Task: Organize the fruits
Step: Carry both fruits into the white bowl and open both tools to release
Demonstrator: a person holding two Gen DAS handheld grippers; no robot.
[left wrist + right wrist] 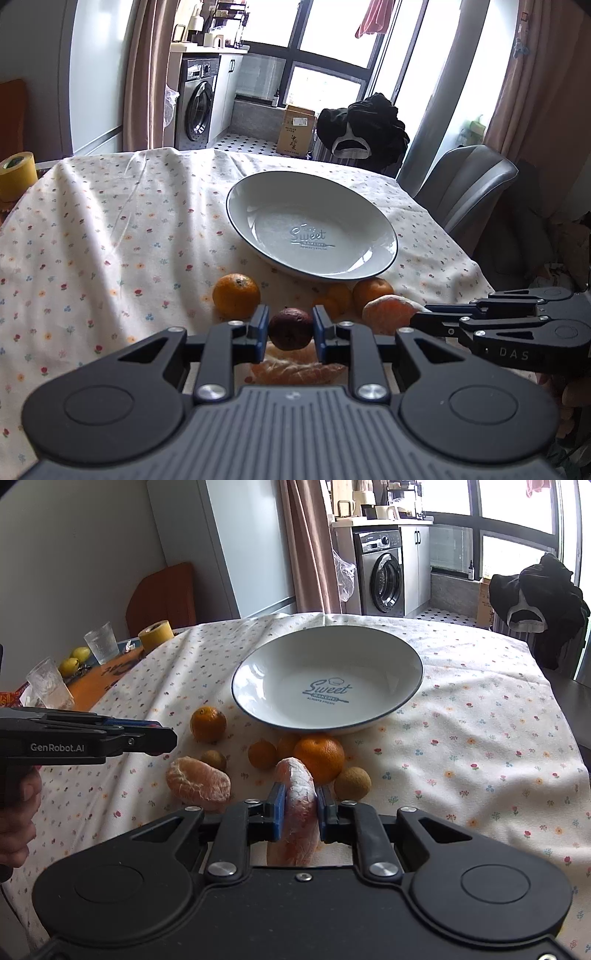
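My left gripper (290,328) is shut on a small dark purple-brown round fruit (290,330), held just above the flowered tablecloth. My right gripper (299,808) is shut on a peeled citrus piece (297,794). A white plate (280,672) printed "Sweet" lies beyond with nothing in it. In front of the plate sit a large orange (319,758), a second orange (208,723), a small orange (262,754), two brown round fruits (352,782) and another peeled half (197,784). The left gripper (168,736) enters the right wrist view from the left, and the right gripper (419,320) the left wrist view from the right.
A yellow tape roll (155,633), two glasses (101,642) and yellow-green fruits (75,661) stand on the bare table part at far left. A grey chair (469,184) is at the table's right edge. A hand (18,812) holds the left gripper.
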